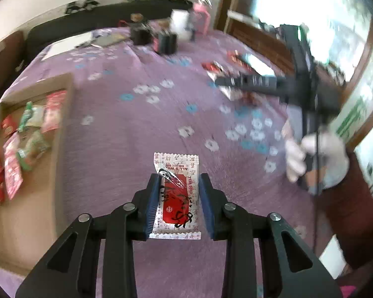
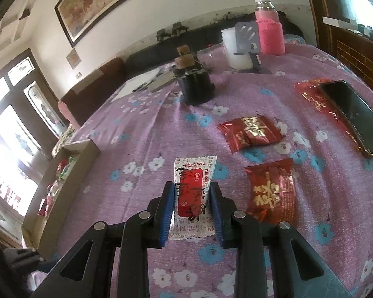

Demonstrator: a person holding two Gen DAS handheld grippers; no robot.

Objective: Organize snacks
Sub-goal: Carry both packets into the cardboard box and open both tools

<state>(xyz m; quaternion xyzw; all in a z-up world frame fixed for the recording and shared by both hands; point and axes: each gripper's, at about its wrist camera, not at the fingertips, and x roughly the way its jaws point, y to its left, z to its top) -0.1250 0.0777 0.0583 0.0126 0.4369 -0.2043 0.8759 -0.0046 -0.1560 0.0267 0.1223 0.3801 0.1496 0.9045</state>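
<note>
My left gripper (image 1: 178, 177) is shut on a white-and-red snack packet (image 1: 177, 193), held above the purple floral cloth. A cardboard box (image 1: 59, 124) with several snack packets (image 1: 15, 149) lies to the left. My right gripper (image 2: 192, 186) is shut on another white-and-red packet (image 2: 192, 193). Two dark red snack packets (image 2: 251, 131) (image 2: 273, 191) lie on the cloth to its right. The box (image 2: 69, 173) also shows at the left of the right wrist view. The right gripper's body (image 1: 301, 84) shows at the right of the left wrist view.
A phone (image 2: 355, 116) lies on a red wrapper at the far right. A black holder (image 2: 196, 87), a white cup (image 2: 236, 49), a pink bottle (image 2: 269, 29) and papers (image 2: 141, 82) stand at the back. A dark sofa back runs behind.
</note>
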